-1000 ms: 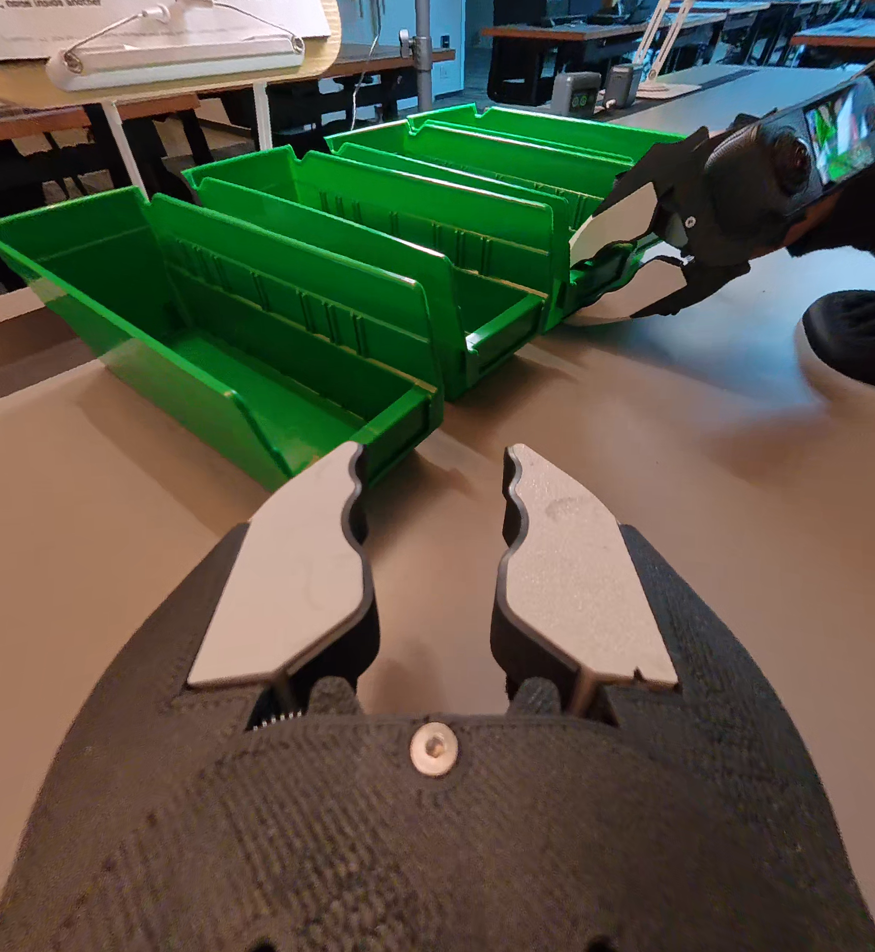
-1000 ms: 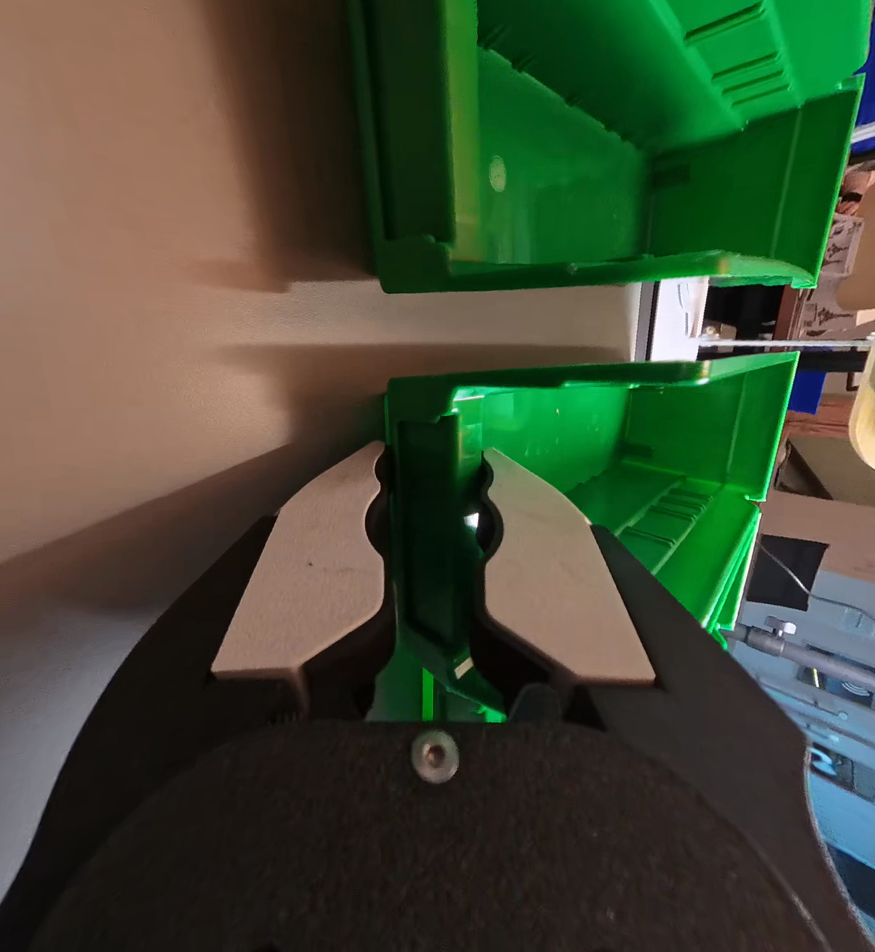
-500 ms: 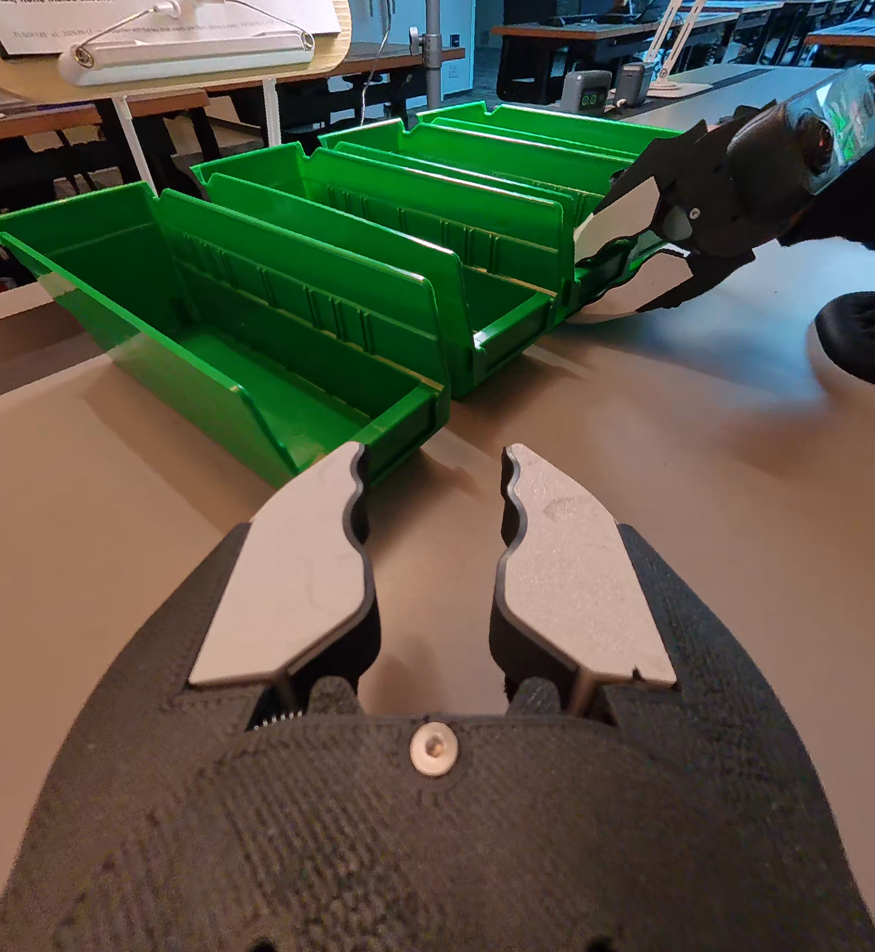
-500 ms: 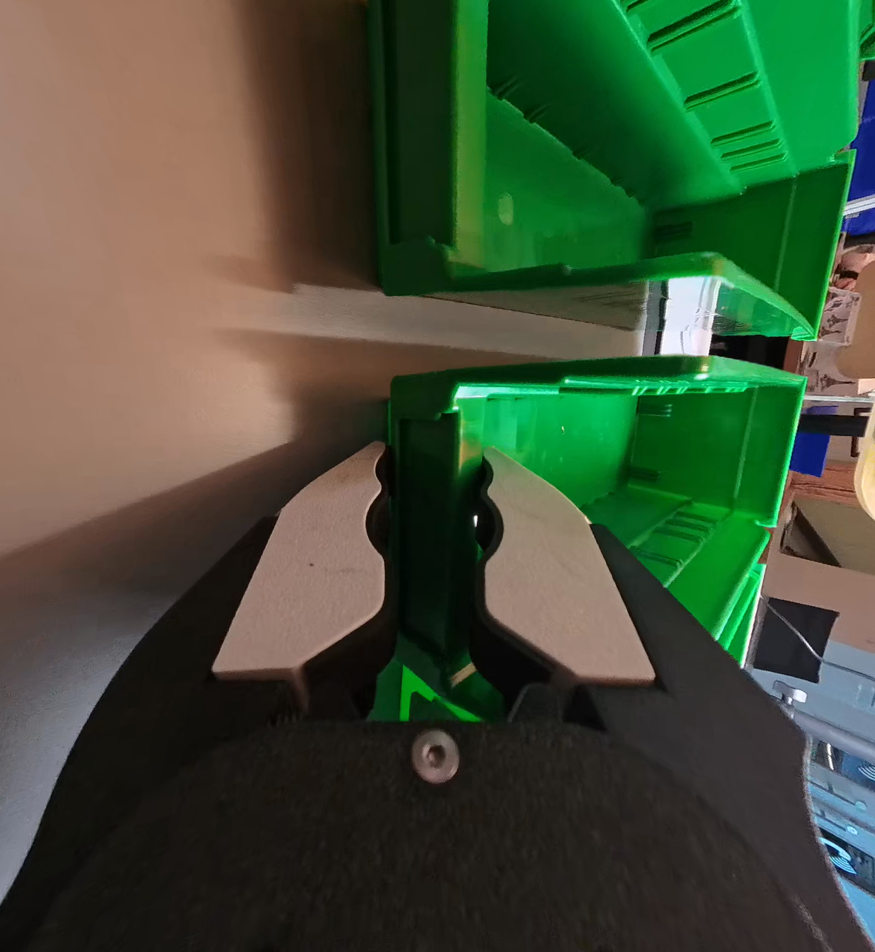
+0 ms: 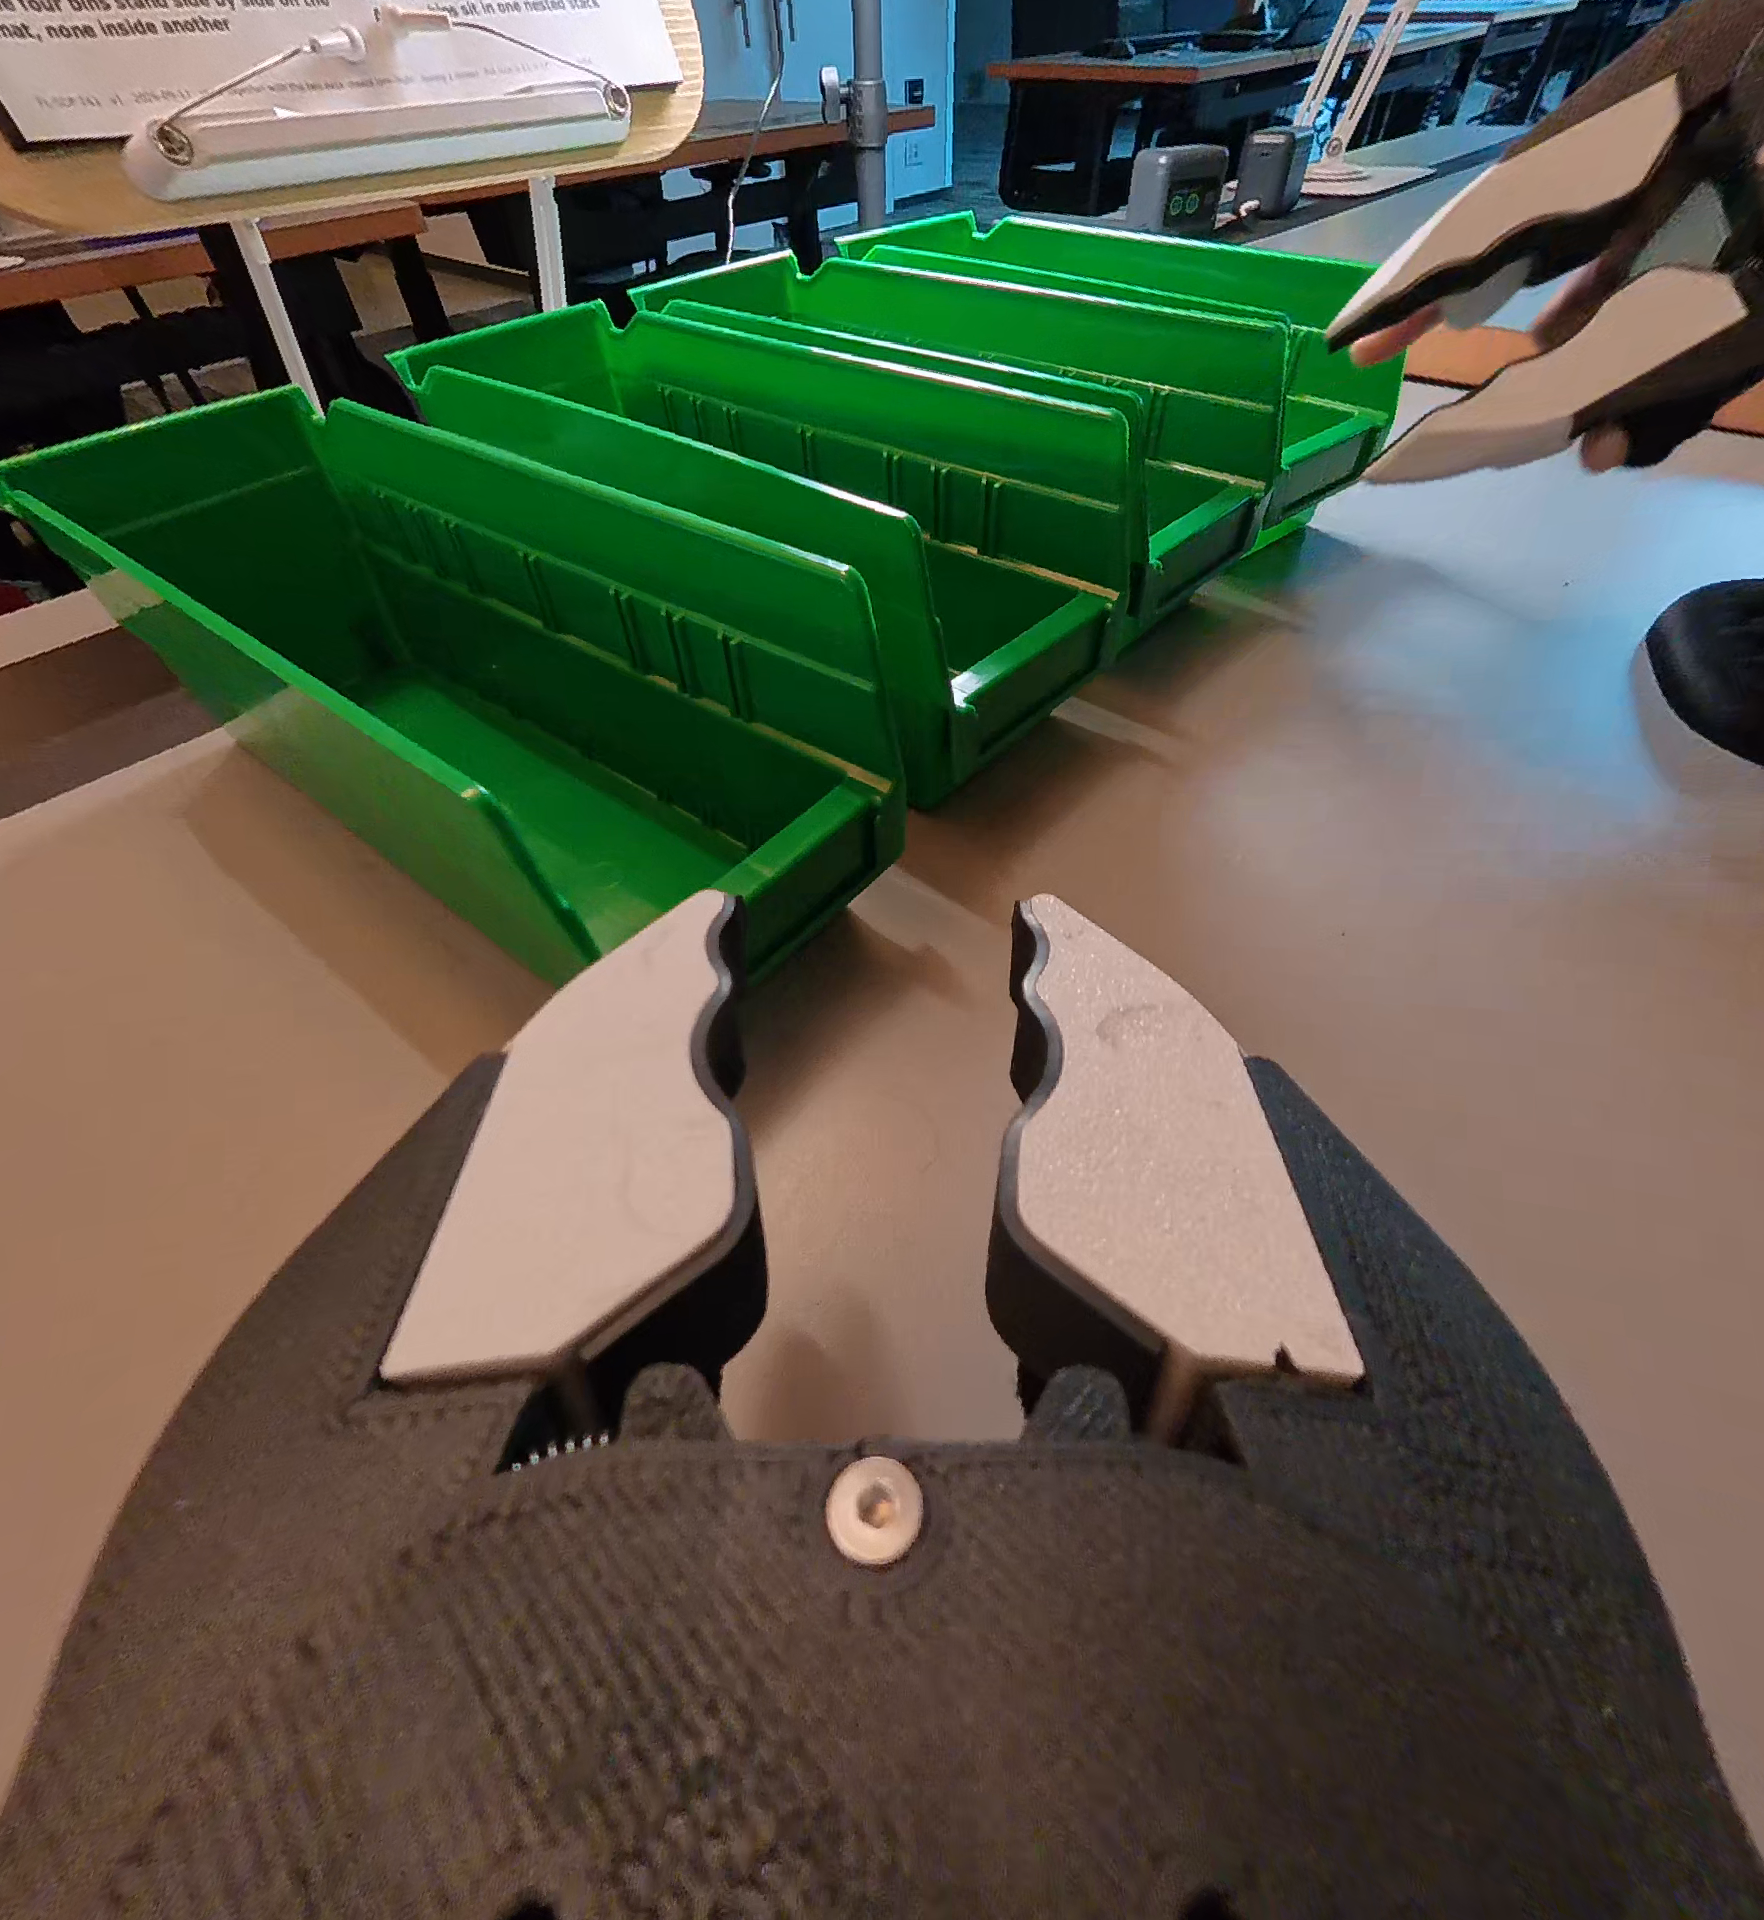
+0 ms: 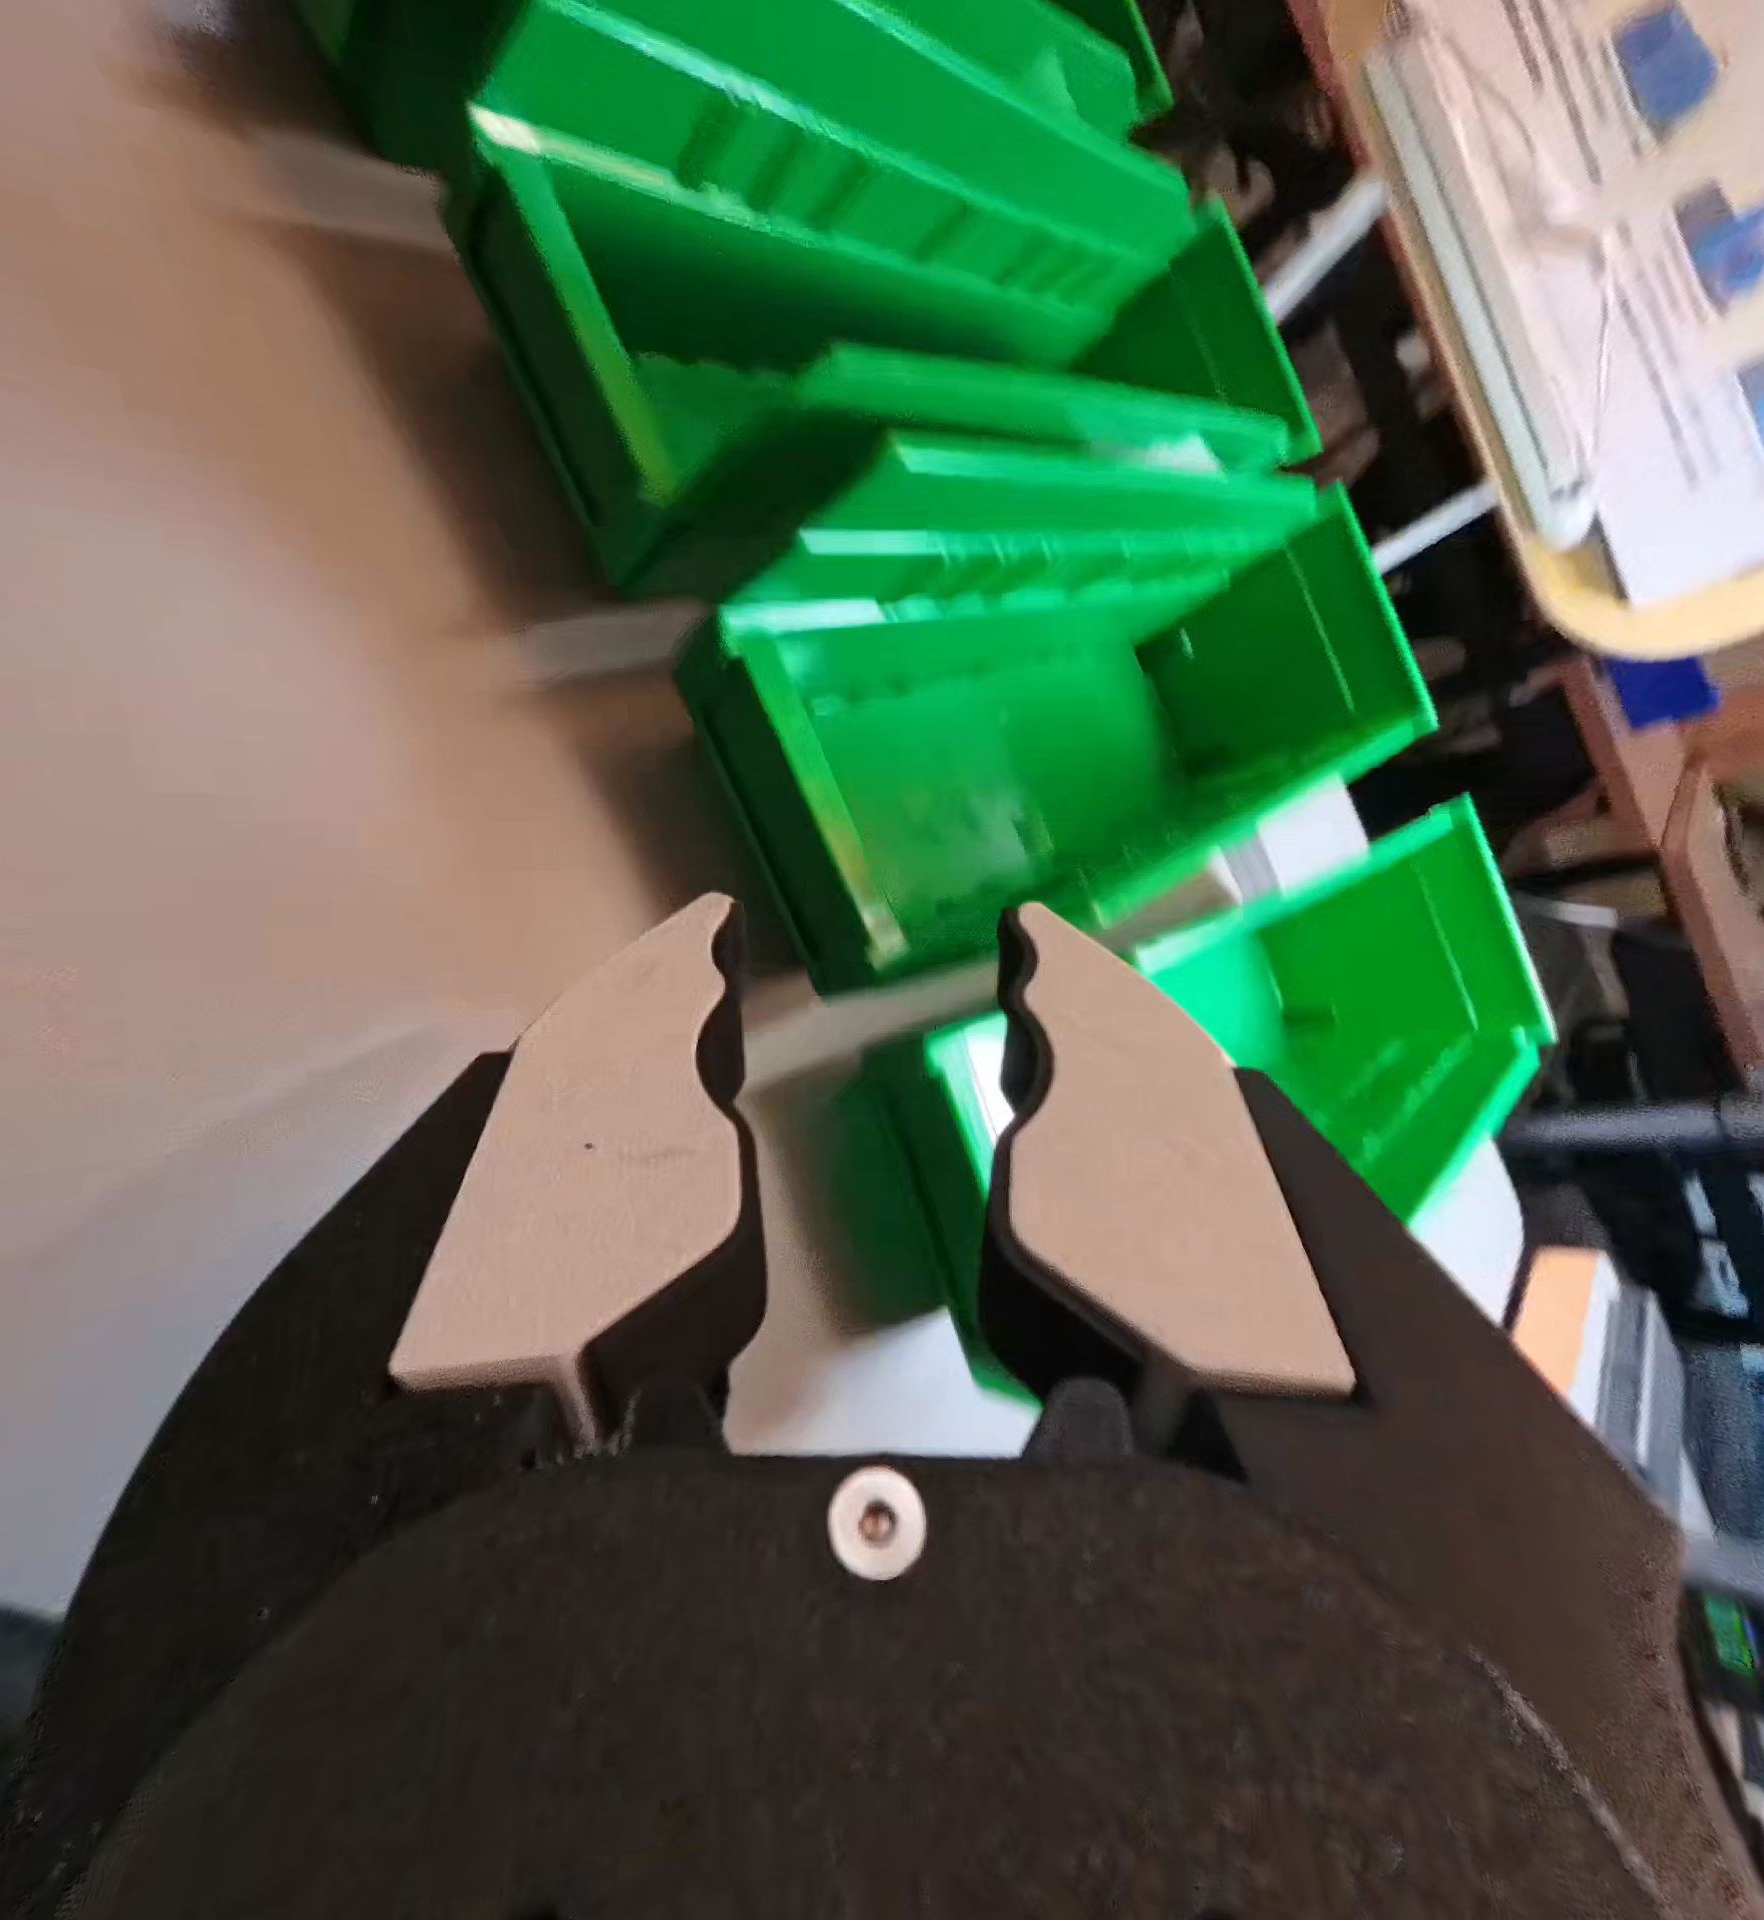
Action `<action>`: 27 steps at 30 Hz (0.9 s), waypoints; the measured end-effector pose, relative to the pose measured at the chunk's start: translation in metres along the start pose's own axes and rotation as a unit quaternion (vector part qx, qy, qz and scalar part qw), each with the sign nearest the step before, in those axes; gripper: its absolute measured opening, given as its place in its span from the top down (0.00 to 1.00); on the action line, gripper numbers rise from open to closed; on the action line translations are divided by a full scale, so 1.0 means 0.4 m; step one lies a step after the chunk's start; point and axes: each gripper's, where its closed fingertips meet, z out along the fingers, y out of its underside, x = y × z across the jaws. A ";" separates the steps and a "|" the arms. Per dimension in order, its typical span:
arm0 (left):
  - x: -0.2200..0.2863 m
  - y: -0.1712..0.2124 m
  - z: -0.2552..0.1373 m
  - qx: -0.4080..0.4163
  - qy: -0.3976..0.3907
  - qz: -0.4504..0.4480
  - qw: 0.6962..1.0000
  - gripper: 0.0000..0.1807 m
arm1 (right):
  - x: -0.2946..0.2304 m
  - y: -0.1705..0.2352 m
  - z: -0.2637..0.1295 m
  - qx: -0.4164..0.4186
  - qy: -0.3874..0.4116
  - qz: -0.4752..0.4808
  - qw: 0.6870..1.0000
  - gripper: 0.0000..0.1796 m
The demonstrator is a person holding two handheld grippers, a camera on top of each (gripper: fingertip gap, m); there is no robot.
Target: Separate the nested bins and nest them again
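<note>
Several green bins stand side by side in a row on the table [image 5: 1377, 935], none inside another. The nearest bin [image 5: 587, 800] lies just ahead and left of my left gripper [image 5: 873, 925], which is open and empty low over the table. The farthest bin [image 5: 1169, 260] sits at the right end of the row. My right gripper [image 5: 1361, 405] hovers open just beyond that bin's front end, apart from it. In the blurred right wrist view the right gripper [image 6: 867, 935] is open and empty, with the closest bin [image 6: 1377, 1018] behind its right finger and another bin [image 6: 1065, 748] beyond.
A wooden board with a clipped white sheet [image 5: 338, 104] stands behind the bins; it also shows in the right wrist view [image 6: 1636, 312]. A black rounded pad [image 5: 1761, 675] lies on the table at the right. Desks and chairs stand in the background. The left gripper's tips are roughly 30 cm from the right gripper's.
My right gripper has let go of the farthest bin's front lip, opened, and pulled back and up from it. My left gripper has stayed open in place.
</note>
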 end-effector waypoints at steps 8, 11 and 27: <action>0.002 -0.006 -0.002 0.005 -0.013 0.018 1.000 0.73 | 0.041 0.220 0.032 -0.151 0.029 -0.066 0.986 0.75; 0.001 -0.005 -0.001 0.005 -0.016 0.021 1.000 0.73 | 0.061 0.243 0.057 -0.174 0.048 -0.117 0.977 0.81; 0.004 -0.002 0.001 0.002 -0.018 0.029 0.999 0.73 | 0.096 0.269 0.072 -0.171 0.042 -0.148 0.973 0.82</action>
